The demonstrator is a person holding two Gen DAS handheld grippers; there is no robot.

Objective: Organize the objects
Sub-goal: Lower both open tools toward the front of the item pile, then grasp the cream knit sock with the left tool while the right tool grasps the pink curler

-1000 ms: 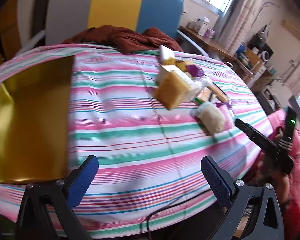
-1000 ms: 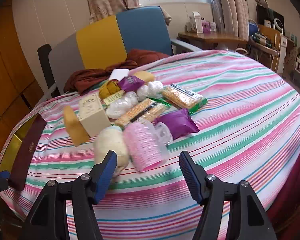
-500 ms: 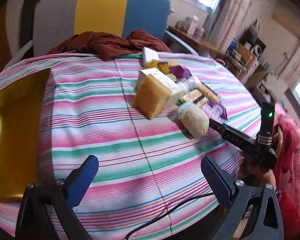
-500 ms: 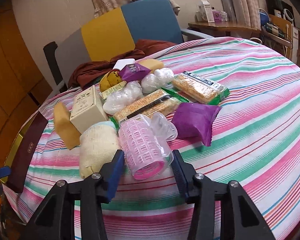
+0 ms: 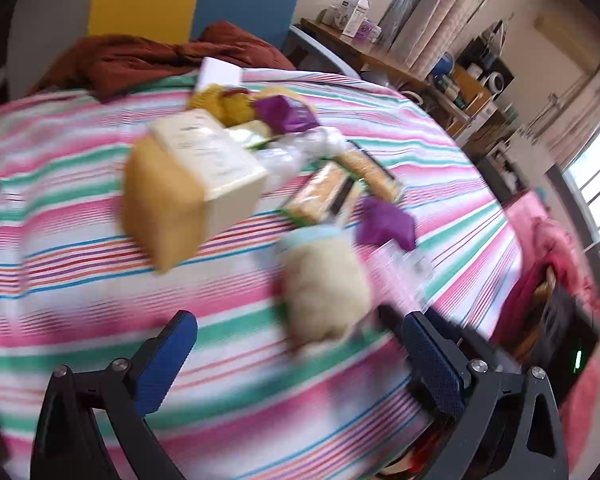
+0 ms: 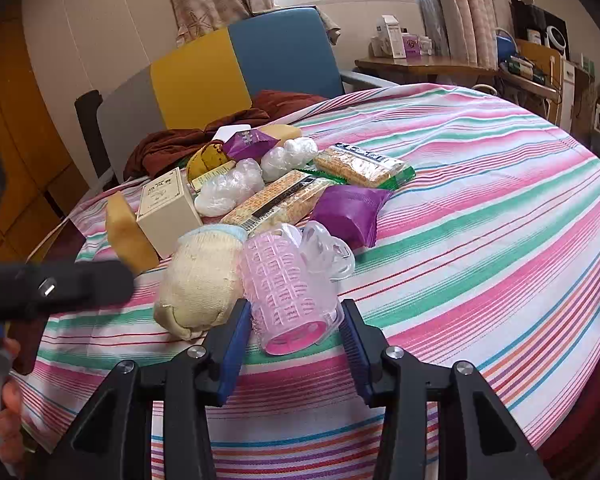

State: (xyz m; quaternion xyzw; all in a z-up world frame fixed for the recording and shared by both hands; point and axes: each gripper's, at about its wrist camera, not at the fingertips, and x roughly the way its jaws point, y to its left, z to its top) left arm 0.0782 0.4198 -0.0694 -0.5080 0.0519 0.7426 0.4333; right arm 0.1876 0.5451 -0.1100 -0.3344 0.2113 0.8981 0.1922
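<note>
A pile of small items lies on the striped tablecloth (image 6: pixel 480 240). My right gripper (image 6: pixel 296 320) is closing its jaws, and the near end of a pink hair roller (image 6: pixel 288 284) sits between the blue pads, which touch its sides. A cream knitted roll (image 6: pixel 198 280) lies just left of it. In the blurred left wrist view my left gripper (image 5: pixel 296 320) is wide open with nothing between its pads. It hovers just before the cream knitted roll (image 5: pixel 324 284). Its black body (image 6: pixel 60 288) shows at the left of the right wrist view.
Behind the roller lie a clear plastic clip (image 6: pixel 328 252), a purple packet (image 6: pixel 348 212), two cracker packs (image 6: pixel 276 200), a cream box (image 6: pixel 166 208) and a yellow sponge (image 6: pixel 128 236). A brown cloth (image 6: pixel 172 144) and a chair (image 6: pixel 236 68) are at the far edge. A hand (image 6: pixel 8 420) is at lower left.
My right gripper's jaws have narrowed from wide apart onto the pink roller. My left gripper has swung right, from the gold sheet side toward the pile and the cream roll.
</note>
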